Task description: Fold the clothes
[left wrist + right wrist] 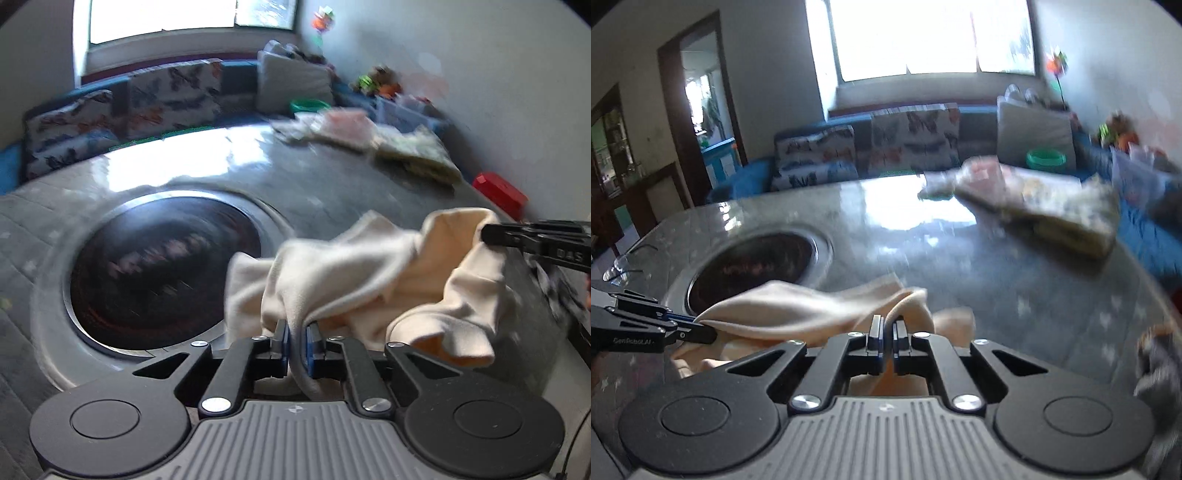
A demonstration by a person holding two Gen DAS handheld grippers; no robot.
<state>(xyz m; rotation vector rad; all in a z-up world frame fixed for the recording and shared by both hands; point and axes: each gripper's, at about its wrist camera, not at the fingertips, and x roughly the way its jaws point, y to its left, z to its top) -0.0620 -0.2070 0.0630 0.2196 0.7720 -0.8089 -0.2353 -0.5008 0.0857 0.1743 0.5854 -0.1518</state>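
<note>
A cream garment [369, 273] hangs bunched between both grippers above the grey marble table [295, 192]. My left gripper [297, 334] is shut on one edge of it; in the right wrist view it enters from the left [701, 332], pinching the cloth. My right gripper [888, 328] is shut on another part of the cream garment [812, 314]; in the left wrist view it reaches in from the right [487, 232] and grips the cloth's upper edge. The frames are motion-blurred.
A round dark recessed burner [162, 269] sits in the table [960, 258]. A stack of folded clothes [1052, 206] lies at the far right, with a green bowl [1045, 158] behind. A sofa with patterned cushions [122, 110] stands beyond. A red box [500, 192] is at right.
</note>
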